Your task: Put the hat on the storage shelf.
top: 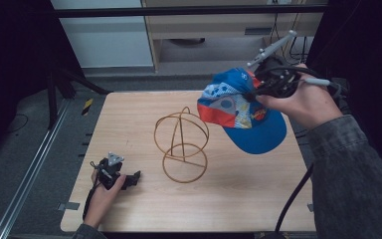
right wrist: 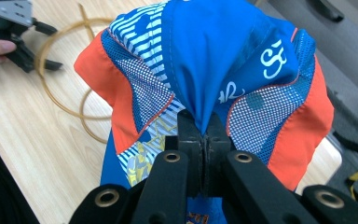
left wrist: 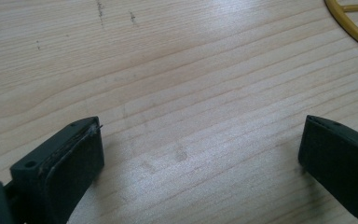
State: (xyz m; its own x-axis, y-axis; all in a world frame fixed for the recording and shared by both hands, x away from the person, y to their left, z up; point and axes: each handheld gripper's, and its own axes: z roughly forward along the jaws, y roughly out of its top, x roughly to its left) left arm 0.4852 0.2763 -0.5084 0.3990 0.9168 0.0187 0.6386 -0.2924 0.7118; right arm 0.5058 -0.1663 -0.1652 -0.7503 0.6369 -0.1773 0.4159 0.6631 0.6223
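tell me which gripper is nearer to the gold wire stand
Left. The left gripper rests on the table just beside the gold wire stand, jaws open. The right gripper is up in the air off to the stand's other side, holding the cap.

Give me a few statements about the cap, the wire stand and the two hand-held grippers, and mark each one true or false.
1. The right hand-held gripper is pinching the cap by its fabric. True.
2. The cap sits on top of the wire stand. False: it is held in the air to the right of the stand, apart from it.
3. The left hand-held gripper has its jaws spread with nothing between them. True.
4. The left hand-held gripper is lifted high above the table. False: it rests low at the table, near its front left corner.
5. The cap is plain black. False: it is blue with orange and patterned white panels.
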